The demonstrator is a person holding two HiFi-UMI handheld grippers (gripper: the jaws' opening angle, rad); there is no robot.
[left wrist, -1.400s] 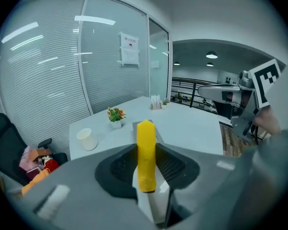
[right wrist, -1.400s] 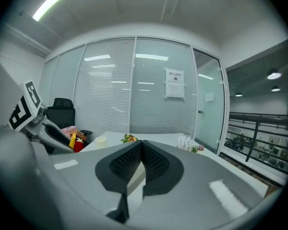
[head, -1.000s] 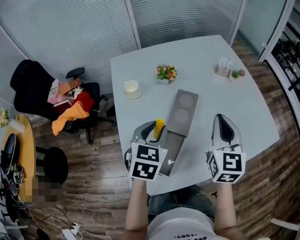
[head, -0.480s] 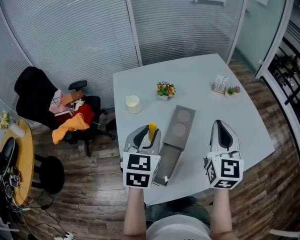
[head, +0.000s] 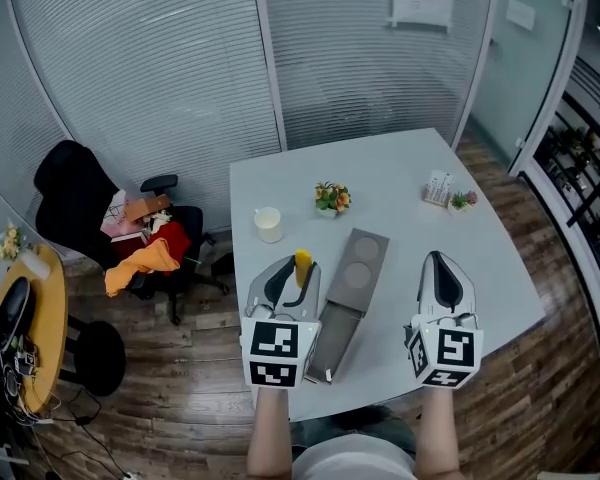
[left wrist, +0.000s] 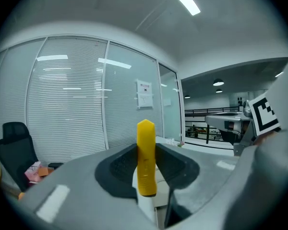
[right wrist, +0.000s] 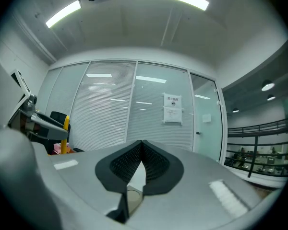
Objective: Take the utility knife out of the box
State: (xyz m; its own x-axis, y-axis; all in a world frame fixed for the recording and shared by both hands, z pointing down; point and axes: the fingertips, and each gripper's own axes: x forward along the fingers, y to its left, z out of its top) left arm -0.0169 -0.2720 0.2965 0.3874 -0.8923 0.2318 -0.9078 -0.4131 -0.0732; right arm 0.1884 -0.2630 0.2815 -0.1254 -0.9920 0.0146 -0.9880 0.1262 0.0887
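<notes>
My left gripper [head: 298, 271] is shut on the yellow utility knife [head: 303, 264], which stands upright out of its jaws above the table, left of the box. In the left gripper view the knife [left wrist: 146, 158] rises between the dark pads. The grey box [head: 361, 261], long and open with two round recesses, lies on the white table [head: 400, 178] between my grippers. My right gripper [head: 442, 268] hangs to the right of the box, jaws closed with nothing between them, as its own view [right wrist: 141, 145] shows.
A white cup [head: 268, 223], a small flower pot [head: 332, 197] and a small card stand with a plant [head: 447, 190] sit toward the table's far side. A black office chair [head: 80, 193] with clothes stands to the left on the wooden floor.
Both grippers have risen, tilting upward, and the left one carries the knife up and away from the box. The head view has lifted a little.
</notes>
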